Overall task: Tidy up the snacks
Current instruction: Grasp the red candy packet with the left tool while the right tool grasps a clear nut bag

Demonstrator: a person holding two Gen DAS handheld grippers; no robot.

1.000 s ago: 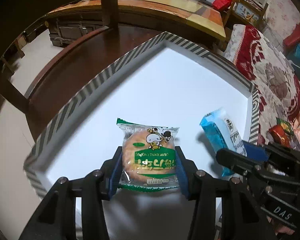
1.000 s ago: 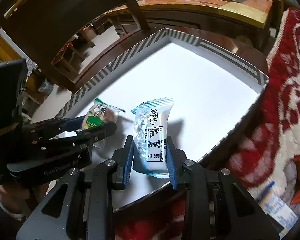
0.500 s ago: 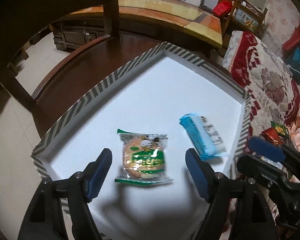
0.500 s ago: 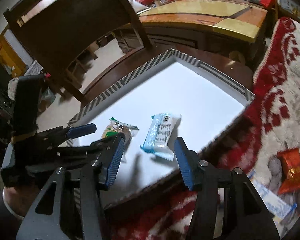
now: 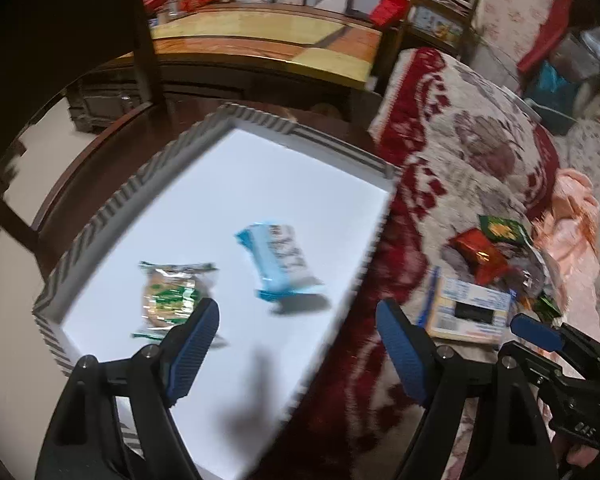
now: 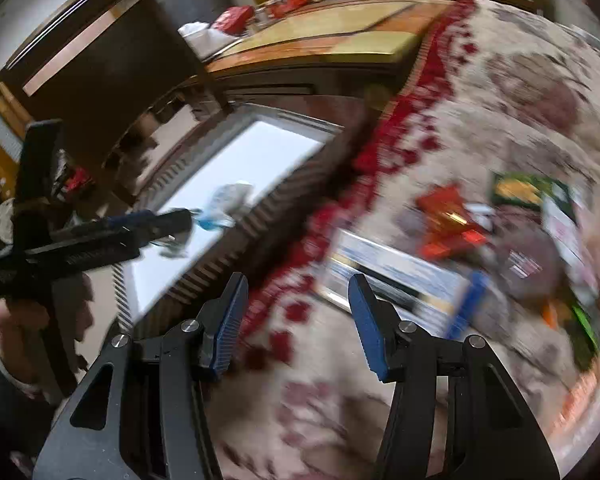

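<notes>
White tray [image 5: 260,176] lies mostly bare beyond two packets (striped rim [image 5: 100,220] walls it).

Left gripper [image 5: 296,344]: black frame, ribbed blue pads, silver screws.
Right gripper [image 6: 296,316]: same black frame, blue pads [image 6: 366,320].

Glossy, crinkled plastic film on the green cracker packet [image 5: 171,300] near the tray's [image 5: 112,216] front left corner and on the blue packet [image 5: 278,262] mid-tray. Smooth matt white tray floor, striped paper-like rim. Polished dark wood tabletop [image 5: 96,160]. Plush red-patterned cloth [image 5: 452,152]. Ribbed blue rubbery pads [image 5: 192,340], matt black plastic arms, 2 shiny metal rivets.
</notes>
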